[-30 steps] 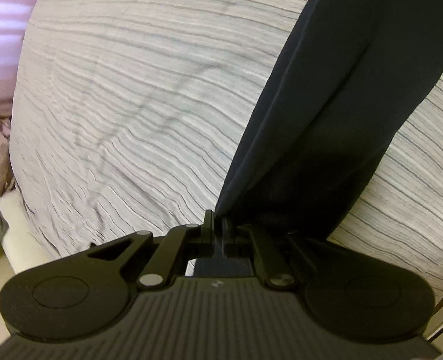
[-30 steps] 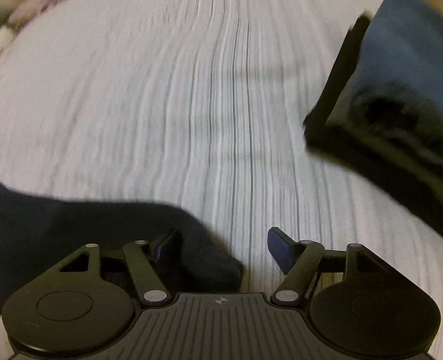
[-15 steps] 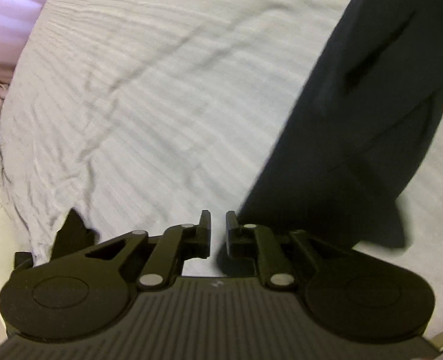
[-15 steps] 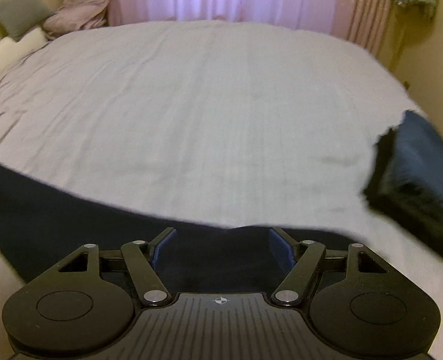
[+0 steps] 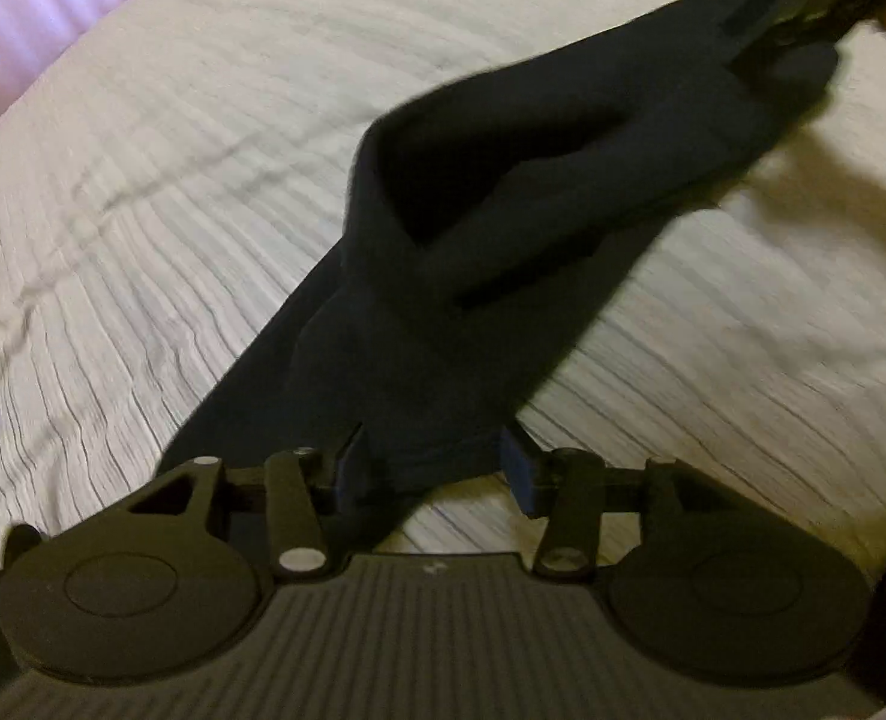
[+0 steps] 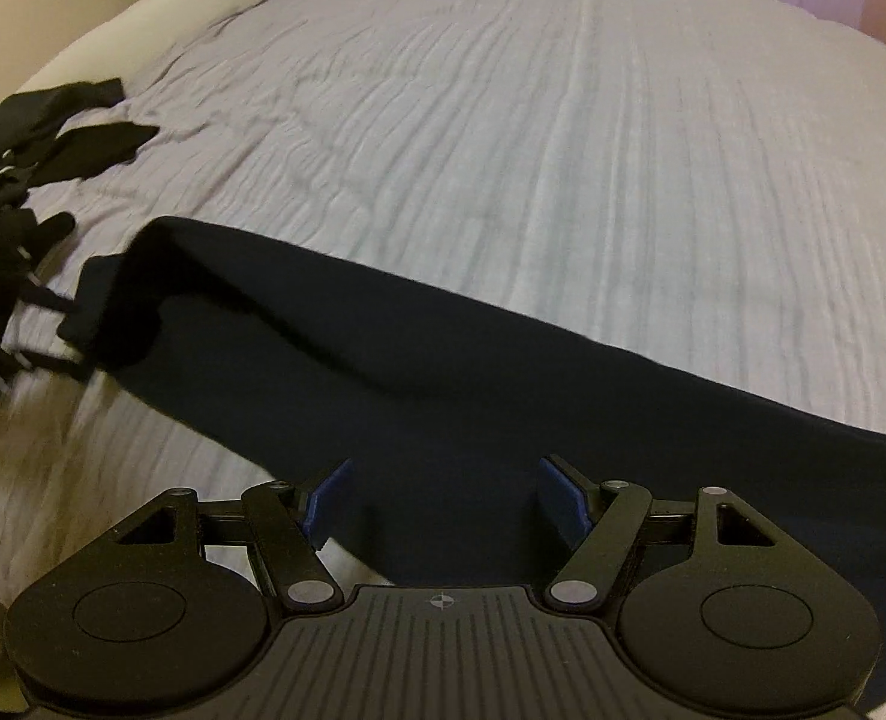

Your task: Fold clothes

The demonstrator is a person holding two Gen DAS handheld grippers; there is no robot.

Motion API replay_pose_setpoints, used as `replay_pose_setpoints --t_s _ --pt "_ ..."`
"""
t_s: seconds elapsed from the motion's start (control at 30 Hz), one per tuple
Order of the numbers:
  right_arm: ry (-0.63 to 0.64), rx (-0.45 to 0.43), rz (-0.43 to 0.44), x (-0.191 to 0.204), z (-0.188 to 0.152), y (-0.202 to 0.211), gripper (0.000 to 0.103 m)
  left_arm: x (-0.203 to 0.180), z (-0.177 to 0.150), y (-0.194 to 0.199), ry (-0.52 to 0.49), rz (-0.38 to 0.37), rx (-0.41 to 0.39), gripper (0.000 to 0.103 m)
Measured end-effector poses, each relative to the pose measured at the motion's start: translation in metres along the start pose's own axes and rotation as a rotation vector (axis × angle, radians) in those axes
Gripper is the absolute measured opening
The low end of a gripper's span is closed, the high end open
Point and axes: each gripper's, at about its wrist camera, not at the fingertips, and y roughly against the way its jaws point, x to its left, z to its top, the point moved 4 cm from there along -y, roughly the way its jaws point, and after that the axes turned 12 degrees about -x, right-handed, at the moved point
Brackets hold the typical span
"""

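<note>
Dark navy cloth, a long garment [image 5: 502,228], is lying stretched across the pale striped bedsheet [image 5: 173,180]. Its near end is sitting between the spread fingers of the left gripper [image 5: 431,468]; the jaws have just been opening, and the right pad is standing clear of the fabric, so nothing is being pinched. Farther off, the garment is running in loose folds toward the top right corner of the left wrist view.

In the right wrist view, the right gripper [image 6: 443,498] is hovering with its blue pads [image 6: 562,498] wide apart over the same garment [image 6: 443,396], not pressing on it. Beyond the cloth, the sheet [image 6: 562,150] is spreading out wrinkled. A heap of dark clothes [image 6: 17,168] is lying at the far left edge, with pillows [image 6: 203,0] behind it.
</note>
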Motion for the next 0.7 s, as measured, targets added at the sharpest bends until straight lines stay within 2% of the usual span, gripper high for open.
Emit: replay_pose_setpoints --t_s 0.03,0.1,0.27,0.3,0.37,0.43,0.53,0.63,0.7 --pt "0.001 0.004 -0.003 0.001 0.0 -0.001 0.071 0.004 -0.001 -0.003 -0.002 0.02 0.01 0.003" --pt "0.005 0.01 -0.01 0.003 0.001 -0.003 0.071 0.014 0.0 -0.001 -0.008 0.039 0.008 0.0" --pt "-0.001 0.026 -0.036 0.001 -0.007 0.005 0.071 0.059 0.016 0.047 -0.045 0.055 -0.061 0.0" --pt "-0.012 0.03 -0.044 -0.001 -0.011 0.008 0.071 0.066 0.018 0.052 -0.051 0.047 -0.064 0.001" --pt "-0.036 0.032 -0.05 0.003 -0.015 0.007 0.071 0.062 0.021 0.054 -0.079 0.018 -0.066 0.012" --pt "-0.061 0.034 -0.055 0.007 -0.02 0.005 0.071 0.042 0.021 0.05 -0.089 -0.031 -0.075 0.033" --pt "-0.094 0.033 -0.058 0.015 -0.026 0.005 0.071 0.002 0.023 0.025 -0.062 -0.084 -0.08 0.046" --pt "-0.133 0.039 -0.067 0.02 -0.034 0.01 0.071 -0.019 0.019 -0.009 0.012 -0.062 -0.05 0.046" --pt "-0.154 0.048 -0.076 0.023 -0.039 0.012 0.071 -0.023 0.015 -0.02 0.008 -0.023 -0.021 0.043"
